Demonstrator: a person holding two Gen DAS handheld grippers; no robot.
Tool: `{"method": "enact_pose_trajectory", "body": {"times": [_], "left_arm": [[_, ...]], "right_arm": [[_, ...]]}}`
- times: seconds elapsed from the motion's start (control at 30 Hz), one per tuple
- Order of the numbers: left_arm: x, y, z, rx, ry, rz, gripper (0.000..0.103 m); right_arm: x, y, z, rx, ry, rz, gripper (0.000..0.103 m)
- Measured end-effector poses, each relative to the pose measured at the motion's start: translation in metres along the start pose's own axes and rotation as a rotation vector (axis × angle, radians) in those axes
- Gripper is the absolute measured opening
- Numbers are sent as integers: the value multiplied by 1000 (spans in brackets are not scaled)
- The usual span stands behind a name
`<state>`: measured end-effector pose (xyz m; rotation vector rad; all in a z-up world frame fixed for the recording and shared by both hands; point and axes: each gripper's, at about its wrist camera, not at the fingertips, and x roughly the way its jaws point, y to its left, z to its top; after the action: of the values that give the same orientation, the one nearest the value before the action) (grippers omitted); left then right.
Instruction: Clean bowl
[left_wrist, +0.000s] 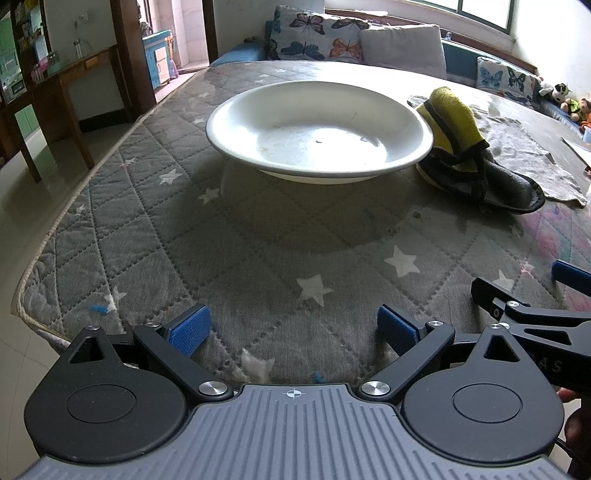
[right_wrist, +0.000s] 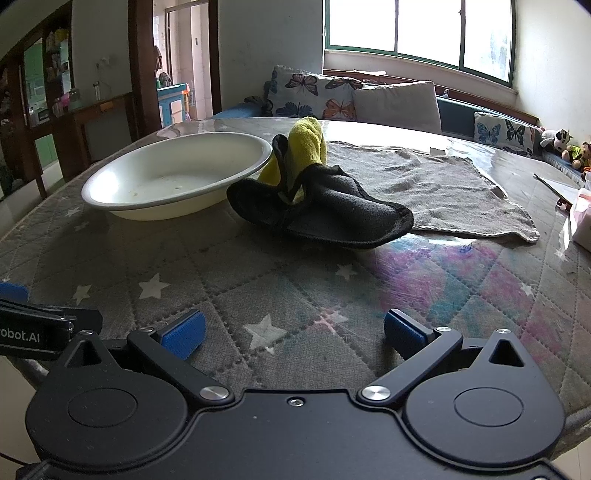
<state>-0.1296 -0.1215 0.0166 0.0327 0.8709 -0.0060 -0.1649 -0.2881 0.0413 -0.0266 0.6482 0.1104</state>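
Note:
A wide white bowl (left_wrist: 317, 125) (right_wrist: 173, 173) rests on the quilted grey table cover, with small specks on its inner floor. A crumpled yellow-and-black cloth (left_wrist: 465, 144) (right_wrist: 317, 188) lies against the bowl's right rim. My left gripper (left_wrist: 293, 334) hovers open over the near table edge, well short of the bowl, nothing between its blue pads. My right gripper (right_wrist: 293, 334) is also open and empty, short of the cloth. Its fingers (left_wrist: 509, 299) show at the right edge of the left wrist view.
A flat grey towel (right_wrist: 436, 188) is spread beyond the cloth. A pink-white packet (right_wrist: 581, 218) and papers sit at the far right. Cushions (right_wrist: 332, 96) line a bench under the window. The table edge (left_wrist: 33, 273) drops to the floor on the left.

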Motion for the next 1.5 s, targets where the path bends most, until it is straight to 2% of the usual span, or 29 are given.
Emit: {"method": "enact_pose_trajectory", "body": {"times": [1.5], "left_arm": [[1, -1, 4, -8, 26, 3, 98]], "right_arm": [[1, 0, 2, -1, 15, 1, 103]]}}
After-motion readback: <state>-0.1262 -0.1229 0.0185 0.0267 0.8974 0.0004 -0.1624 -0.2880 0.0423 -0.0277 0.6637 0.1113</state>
